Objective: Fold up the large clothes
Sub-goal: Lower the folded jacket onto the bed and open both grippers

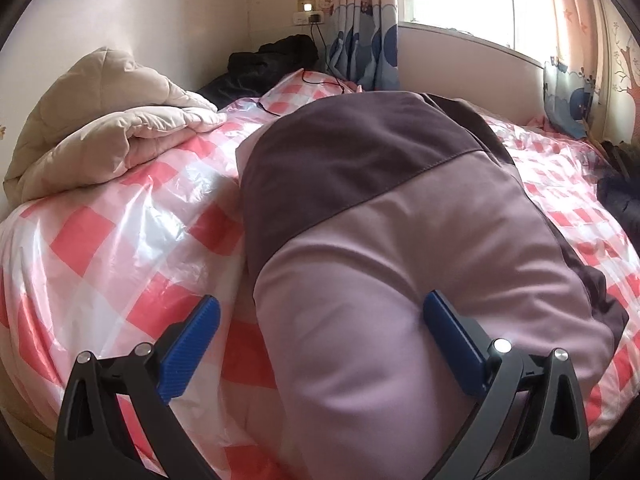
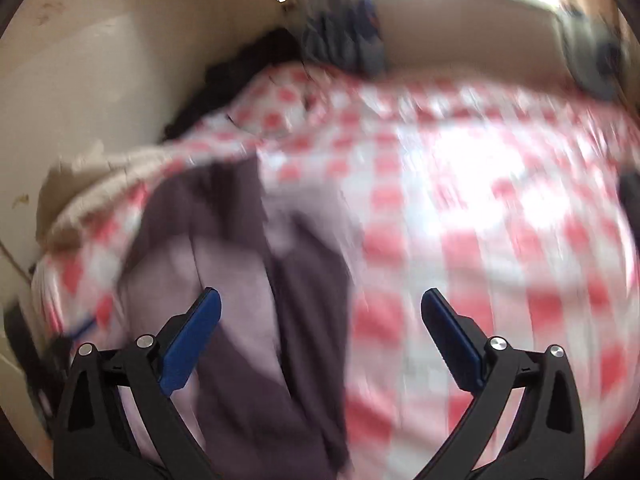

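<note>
Between my left gripper's (image 1: 322,334) spread blue fingers, holding nothing, lies the folded lilac-and-plum fabric garment (image 1: 400,240); it runs ahead over the red-and-white checked plastic bed cover (image 1: 120,240). Ahead-left sits a cream quilted blanket (image 1: 100,136). My right gripper (image 2: 320,330) is also released, in a blurred view, with the garment below-left.

Garment (image 1: 380,220) on bed (image 1: 120,248), quilt (image 1: 108,140) to its left.

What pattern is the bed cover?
Pink-red and white checks on the bed cover, clearest in the left wrist view.
</note>
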`<state>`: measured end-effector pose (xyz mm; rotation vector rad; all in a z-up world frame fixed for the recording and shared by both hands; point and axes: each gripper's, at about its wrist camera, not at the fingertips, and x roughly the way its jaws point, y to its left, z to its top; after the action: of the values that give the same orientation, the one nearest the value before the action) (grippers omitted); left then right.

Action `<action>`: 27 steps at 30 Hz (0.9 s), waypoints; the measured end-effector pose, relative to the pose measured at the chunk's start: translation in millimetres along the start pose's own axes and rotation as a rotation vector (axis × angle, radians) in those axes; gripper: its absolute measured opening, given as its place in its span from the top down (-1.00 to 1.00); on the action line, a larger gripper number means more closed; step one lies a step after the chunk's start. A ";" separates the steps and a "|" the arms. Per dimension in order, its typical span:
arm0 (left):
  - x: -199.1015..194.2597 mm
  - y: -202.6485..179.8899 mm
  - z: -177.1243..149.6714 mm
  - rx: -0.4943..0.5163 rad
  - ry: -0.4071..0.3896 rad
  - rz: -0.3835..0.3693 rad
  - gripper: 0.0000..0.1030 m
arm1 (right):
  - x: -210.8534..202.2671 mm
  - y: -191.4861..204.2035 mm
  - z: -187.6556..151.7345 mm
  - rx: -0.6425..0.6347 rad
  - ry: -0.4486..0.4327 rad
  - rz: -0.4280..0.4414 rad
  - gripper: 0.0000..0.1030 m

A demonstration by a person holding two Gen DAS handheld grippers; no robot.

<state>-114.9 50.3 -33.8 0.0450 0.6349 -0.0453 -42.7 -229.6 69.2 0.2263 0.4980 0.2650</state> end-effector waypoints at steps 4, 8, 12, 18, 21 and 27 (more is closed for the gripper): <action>-0.3 0.5 -0.3 0.010 -0.004 -0.010 -0.90 | 109.9 -5.5 46.5 0.037 0.146 -0.048 -0.88; -5.5 3.8 1.9 -0.040 -0.029 -0.104 -0.90 | 213.9 -69.0 -3.2 0.332 0.343 0.040 -0.89; 5.5 4.7 2.9 -0.036 0.021 -0.105 -0.90 | 206.7 -81.3 -13.0 0.407 0.368 0.137 -0.89; -2.0 13.0 5.9 -0.058 0.093 -0.070 -0.89 | 84.9 -68.8 -7.9 0.233 0.193 0.129 -0.88; -22.6 7.5 5.8 -0.039 0.119 -0.008 -0.89 | 14.4 -45.2 -29.1 0.119 0.131 0.120 -0.88; -65.7 -8.9 6.0 -0.029 0.138 0.018 -0.89 | -58.8 15.5 -86.7 -0.008 0.139 0.110 -0.88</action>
<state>-164.8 43.0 9.8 0.0262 0.7730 -0.0155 -138.5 -219.9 25.2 0.2290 0.6226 0.3915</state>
